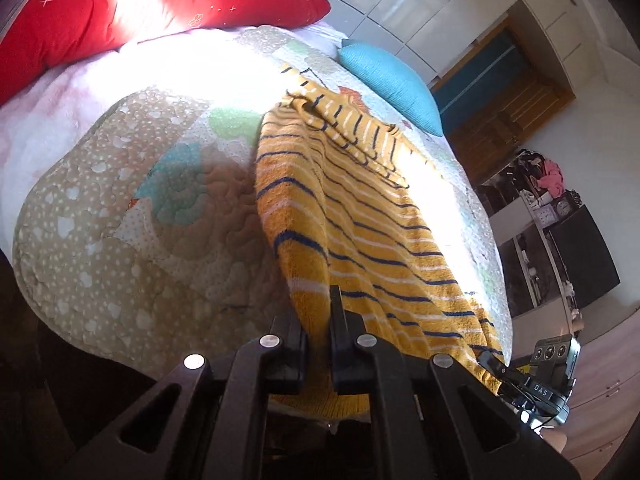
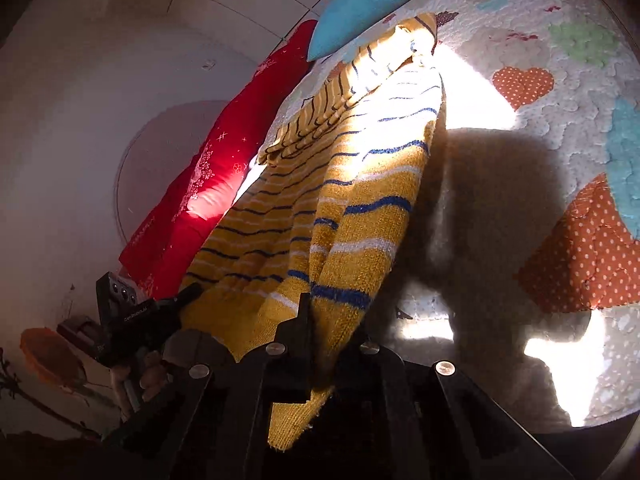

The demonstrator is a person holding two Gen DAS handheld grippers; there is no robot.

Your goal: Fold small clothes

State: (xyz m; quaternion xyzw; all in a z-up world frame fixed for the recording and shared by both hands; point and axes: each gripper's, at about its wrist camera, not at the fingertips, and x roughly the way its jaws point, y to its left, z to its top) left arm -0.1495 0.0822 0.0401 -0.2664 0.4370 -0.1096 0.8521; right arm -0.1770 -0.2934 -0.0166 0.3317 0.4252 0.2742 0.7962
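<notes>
A yellow knit sweater (image 1: 360, 216) with blue and white stripes is stretched over the patterned quilt (image 1: 120, 240) of a bed. Its far end lies crumpled near the pillows. My left gripper (image 1: 318, 320) is shut on the sweater's near hem at one corner. My right gripper (image 2: 326, 332) is shut on the other near corner of the sweater (image 2: 352, 208), which hangs lifted off the quilt (image 2: 560, 140). The right gripper also shows at the lower right of the left wrist view (image 1: 532, 380), and the left gripper shows at the lower left of the right wrist view (image 2: 132, 316).
A red pillow (image 1: 140, 4) and a blue pillow (image 1: 392, 80) lie at the head of the bed. A wooden door (image 1: 504, 92), white wardrobes and dark shelves (image 1: 560, 248) stand beyond the bed's right side. Strong sunlight falls across the quilt.
</notes>
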